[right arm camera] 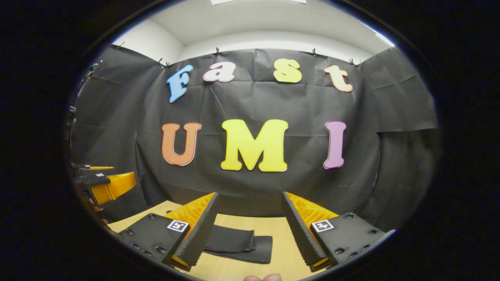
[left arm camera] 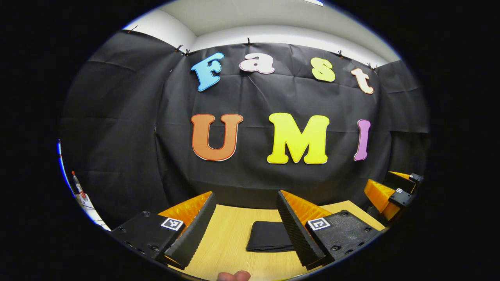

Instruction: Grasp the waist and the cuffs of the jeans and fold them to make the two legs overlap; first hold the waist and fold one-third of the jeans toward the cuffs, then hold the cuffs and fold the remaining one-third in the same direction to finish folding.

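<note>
While both grippers hang above the table (left arm camera: pixel 230 249), the jeans (left arm camera: pixel 269 236) lie on the wood as a compact dark bundle, apart from every finger. In the left gripper view the bundle sits just ahead of the left gripper (left arm camera: pixel 247 228), partly hidden behind its right-hand finger; in the right gripper view the jeans (right arm camera: pixel 238 242) show as stacked layers, one edge stepped out past the other, tucked partly behind the left-hand finger of the right gripper (right arm camera: pixel 250 230). Both grippers stand wide, with bare table between their fingers, holding nothing. Each also shows at the edge of the other's view, well off to the side.

Judging by the small stacked shape, the folding looks finished or nearly so, so the main risk is disturbance. If either gripper dips or swings across, a finger could catch the top layer and drag it off, undoing the fold. The stepped edge looks the likeliest spot to snag.

If a final fold or tidy is still wanted, the danger is a pinch that takes only the top layer, since thick denim stacked like this may not fit cleanly between the fingers; the lower layers would stay put and the bundle would splay. A lopsided lift by one gripper could also twist it. How many layers there are I cannot tell.
</note>
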